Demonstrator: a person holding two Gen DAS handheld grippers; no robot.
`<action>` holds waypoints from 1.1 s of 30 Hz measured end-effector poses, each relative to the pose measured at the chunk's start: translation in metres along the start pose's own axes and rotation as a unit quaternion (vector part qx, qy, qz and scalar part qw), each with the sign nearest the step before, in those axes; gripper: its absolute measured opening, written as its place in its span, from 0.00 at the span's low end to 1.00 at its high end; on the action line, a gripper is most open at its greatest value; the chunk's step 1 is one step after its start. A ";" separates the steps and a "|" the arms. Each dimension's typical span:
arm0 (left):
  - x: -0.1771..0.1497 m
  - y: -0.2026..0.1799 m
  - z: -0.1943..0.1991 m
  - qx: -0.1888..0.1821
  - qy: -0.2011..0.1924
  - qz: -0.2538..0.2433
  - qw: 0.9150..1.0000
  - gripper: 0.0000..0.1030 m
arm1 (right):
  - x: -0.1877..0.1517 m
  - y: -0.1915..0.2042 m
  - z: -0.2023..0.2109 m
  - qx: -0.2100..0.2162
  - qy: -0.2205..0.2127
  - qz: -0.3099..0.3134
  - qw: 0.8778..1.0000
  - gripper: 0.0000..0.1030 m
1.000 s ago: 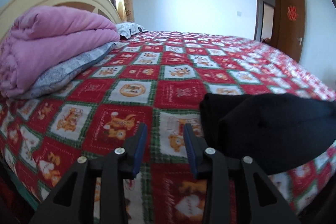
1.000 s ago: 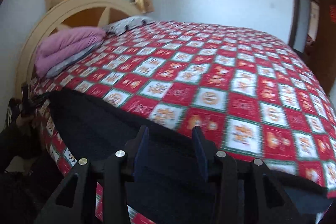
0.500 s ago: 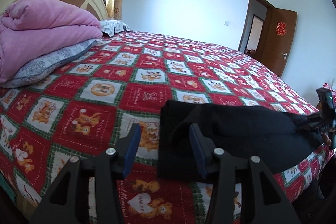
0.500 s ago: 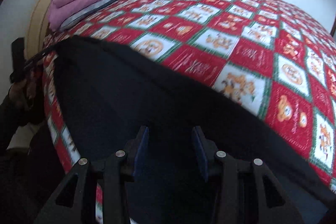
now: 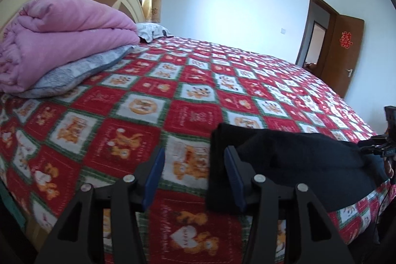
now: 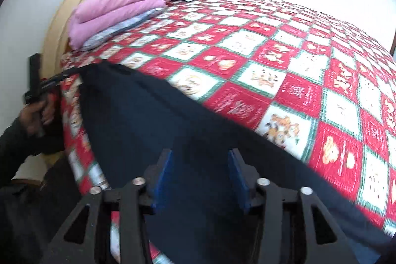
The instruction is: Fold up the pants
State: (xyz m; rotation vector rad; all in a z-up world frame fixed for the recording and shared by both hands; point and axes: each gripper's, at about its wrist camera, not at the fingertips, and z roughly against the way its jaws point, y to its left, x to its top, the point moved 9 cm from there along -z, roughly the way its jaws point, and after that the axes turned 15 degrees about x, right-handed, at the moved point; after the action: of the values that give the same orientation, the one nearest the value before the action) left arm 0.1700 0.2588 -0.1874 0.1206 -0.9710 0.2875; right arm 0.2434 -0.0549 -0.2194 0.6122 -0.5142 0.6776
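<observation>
Now, starting at our left: the left gripper [image 5: 193, 172] hovers at the near edge of the bedspread [image 5: 148, 100], its jaws spread and just lately opening wider, with bare patterned cloth between them. Only the right finger overlaps the end of the black pants [image 5: 284, 160], and we cannot tell whether it touches the cloth.

The pants lie folded lengthwise along the near edge of the bed, their long axis running across from one gripper to the other. From the left gripper they stretch away to the right; from the right gripper [image 6: 200, 175] they stretch away to the left and up the picture. The left gripper sits at one end, beside it. The right gripper hangs over the other end, jaws apart and also just opening, dark fabric under and between the pads but not pinched. We judge the right one better placed to take hold; the left would need to shift right to catch its end.

On writing: a heart in the square just below the left gripper reads "HAPPY". The brown door [image 5: 346, 53] carries a red paper character. Other script on the quilt squares is too blurred to read.
</observation>
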 end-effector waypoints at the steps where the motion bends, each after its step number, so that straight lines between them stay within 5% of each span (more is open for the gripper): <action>1: 0.000 0.002 0.001 0.003 0.000 -0.001 1.000 0.51 | -0.001 -0.009 -0.010 0.007 0.012 -0.014 1.000 0.50; 4: -0.002 0.007 0.004 0.007 0.002 -0.004 1.000 0.56 | -0.011 -0.013 -0.027 0.069 0.041 -0.047 0.996 0.50; 10: -0.010 0.001 -0.001 -0.007 0.018 -0.006 1.000 0.57 | -0.044 0.044 -0.019 0.170 0.078 -0.005 0.982 0.50; 14: -0.013 -0.012 0.000 -0.018 0.026 -0.015 0.999 0.57 | -0.055 0.062 -0.013 0.142 0.085 0.032 0.986 0.50; 19: -0.008 -0.018 0.007 -0.017 0.018 -0.024 0.999 0.57 | -0.005 0.034 -0.006 0.039 0.023 0.050 0.998 0.50; 23: -0.006 -0.018 0.010 -0.019 0.018 -0.023 0.999 0.57 | 0.013 0.012 -0.026 0.031 0.039 0.057 0.997 0.48; 26: -0.007 -0.019 0.010 -0.021 0.019 -0.028 0.999 0.61 | 0.010 0.010 -0.043 0.047 0.072 0.069 0.994 0.42; 30: -0.014 -0.020 0.008 -0.024 0.030 -0.021 0.999 0.61 | 0.001 0.009 -0.043 0.040 0.084 0.085 0.992 0.10; 33: -0.018 -0.020 0.006 -0.023 0.037 -0.023 0.999 0.61 | -0.009 0.026 -0.036 0.046 0.083 0.107 0.990 0.08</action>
State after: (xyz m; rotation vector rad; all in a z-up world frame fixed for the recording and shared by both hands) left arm 0.1614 0.2344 -0.1986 0.0891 -0.8999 0.2263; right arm 0.2277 -0.0182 -0.2414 0.5857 -0.3976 0.9506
